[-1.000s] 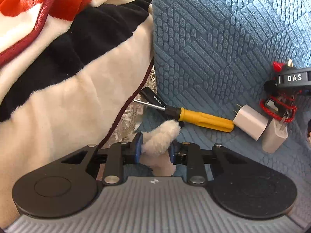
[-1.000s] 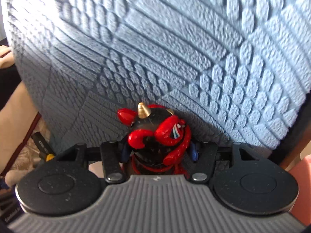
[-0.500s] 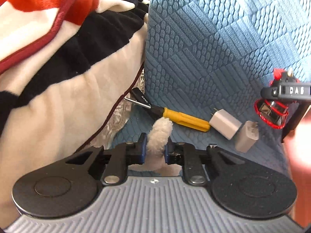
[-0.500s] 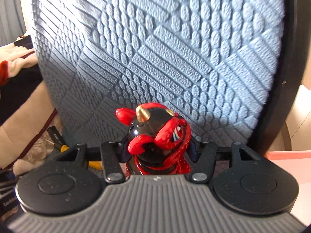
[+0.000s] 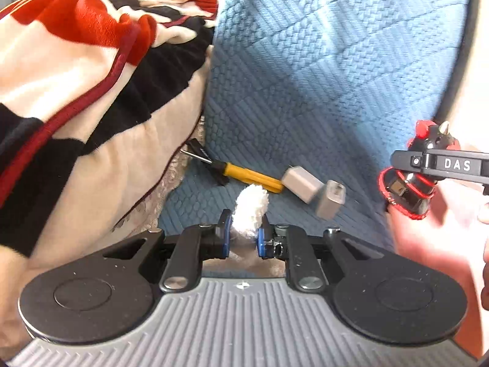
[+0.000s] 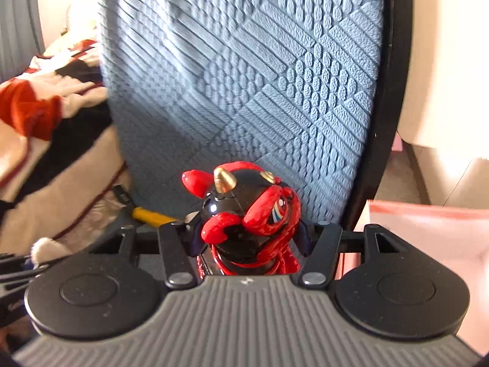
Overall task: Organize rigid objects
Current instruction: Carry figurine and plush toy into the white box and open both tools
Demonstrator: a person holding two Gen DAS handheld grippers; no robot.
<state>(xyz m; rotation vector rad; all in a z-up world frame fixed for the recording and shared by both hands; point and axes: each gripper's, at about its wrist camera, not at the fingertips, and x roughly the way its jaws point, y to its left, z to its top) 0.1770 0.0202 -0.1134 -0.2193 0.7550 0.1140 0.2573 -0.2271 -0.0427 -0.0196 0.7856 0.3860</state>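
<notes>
1. The blue cushion (image 5: 321, 76) rises like a wall behind the seat and closes that side.
2. The blanket (image 5: 91, 107) presses in on the left.
3. Between them lie the screwdriver (image 5: 244, 176) and two chargers (image 5: 301, 180), near each other.
4. Bare seat fabric (image 5: 195, 205) is free in front of these.

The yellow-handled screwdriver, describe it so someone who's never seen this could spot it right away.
Start at the blue quilted seat cushion. Where it meets the red, black and cream fleece blanket lies the yellow-handled screwdriver, its metal shaft poking under the blanket. The two white plug adapters beside it are boxy; it alone is long and yellow.
</notes>
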